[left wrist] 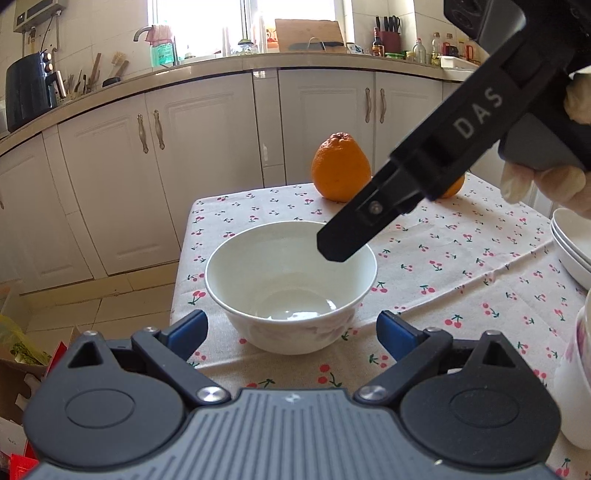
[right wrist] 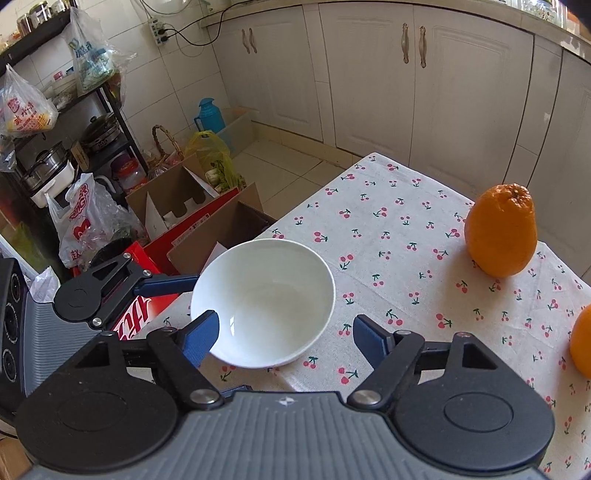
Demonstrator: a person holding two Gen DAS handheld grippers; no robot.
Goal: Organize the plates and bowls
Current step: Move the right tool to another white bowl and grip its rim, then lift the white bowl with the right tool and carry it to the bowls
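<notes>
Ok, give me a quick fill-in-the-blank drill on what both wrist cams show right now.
1. The white bowl stands upright on the tablecloth printed with ____.
2. Both the left gripper and the right gripper have their jaws ____.
3. Behind the bowl stands a big ____ fruit.

Missing words: cherries; open; orange

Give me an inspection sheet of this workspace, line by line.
Surface: table with cherry-print cloth.
Job's things: white bowl upright, empty, near the table edge; stacked plates at the right edge.
Clutter: two oranges, one standing, another partly cut off.
Grippers: left gripper open, bowl between its fingers; right gripper open, over the bowl.
Cables: cord from wall power strip.
Surroundings: white cabinets, cardboard boxes, bags on the floor.
</notes>
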